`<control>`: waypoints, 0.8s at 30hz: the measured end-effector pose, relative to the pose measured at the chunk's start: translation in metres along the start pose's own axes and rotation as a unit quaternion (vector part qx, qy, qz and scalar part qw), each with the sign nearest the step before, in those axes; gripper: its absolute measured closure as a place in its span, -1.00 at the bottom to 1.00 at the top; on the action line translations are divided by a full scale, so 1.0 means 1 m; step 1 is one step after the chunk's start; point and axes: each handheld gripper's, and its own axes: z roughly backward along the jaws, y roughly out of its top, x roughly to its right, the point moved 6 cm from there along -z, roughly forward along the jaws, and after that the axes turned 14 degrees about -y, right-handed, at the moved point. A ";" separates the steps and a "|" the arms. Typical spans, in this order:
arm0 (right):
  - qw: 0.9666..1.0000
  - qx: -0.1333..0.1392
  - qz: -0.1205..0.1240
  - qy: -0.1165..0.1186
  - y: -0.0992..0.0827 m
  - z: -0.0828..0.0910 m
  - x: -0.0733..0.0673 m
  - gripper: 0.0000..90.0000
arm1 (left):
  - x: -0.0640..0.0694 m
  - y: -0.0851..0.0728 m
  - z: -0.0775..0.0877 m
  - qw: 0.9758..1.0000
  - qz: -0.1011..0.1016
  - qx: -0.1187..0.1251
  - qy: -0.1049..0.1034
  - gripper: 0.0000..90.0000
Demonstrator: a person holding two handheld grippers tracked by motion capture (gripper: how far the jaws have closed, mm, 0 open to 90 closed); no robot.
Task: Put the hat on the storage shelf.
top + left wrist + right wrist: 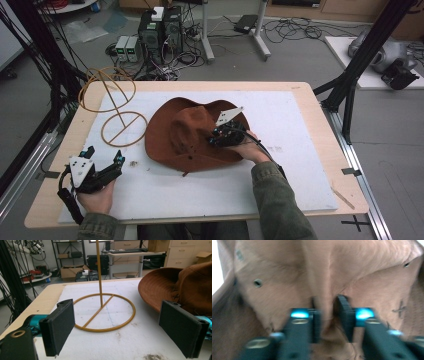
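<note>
From the high view, a brown hat (192, 132) lies near the middle of the white mat (300, 125) covering the worktop (320, 150). The right gripper (220, 137) rests on the hat's crown, held by a hand in a green sleeve (277, 200). The left gripper (102, 157) sits near the front left corner, its fingers spread apart and holding nothing. A tan wire stand (120, 117) rises near the back left corner.

In the left gripper view, the two fingers (58, 326) stand wide apart, with the stand's ring base (105, 312) between them farther off and the hat's brim (160, 287) to the right.

In the right gripper view, blurred, the fingers (344, 316) pinch a raised fold of the hat's cloth (325, 302).
</note>
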 end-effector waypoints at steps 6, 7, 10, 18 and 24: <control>1.000 -0.005 -0.007 -0.003 -0.001 0.000 0.001 0.95 | 0.000 0.000 0.000 1.000 -0.002 -0.001 0.000 -0.68; 1.000 -0.004 -0.005 -0.006 -0.001 0.000 0.001 0.95 | 0.000 0.000 0.000 1.000 -0.002 -0.001 0.000 -0.68; 1.000 -0.002 -0.004 -0.005 0.000 0.002 0.001 0.95 | 0.001 0.000 0.000 1.000 -0.004 -0.002 0.000 -0.68; 0.999 0.030 -0.037 -0.015 0.004 0.015 0.007 0.95 | 0.001 0.000 -0.001 1.000 -0.005 -0.003 -0.002 -0.68; 0.996 0.067 -0.059 -0.021 0.000 0.025 0.011 0.95 | 0.002 -0.001 -0.001 1.000 -0.006 -0.004 -0.005 -0.68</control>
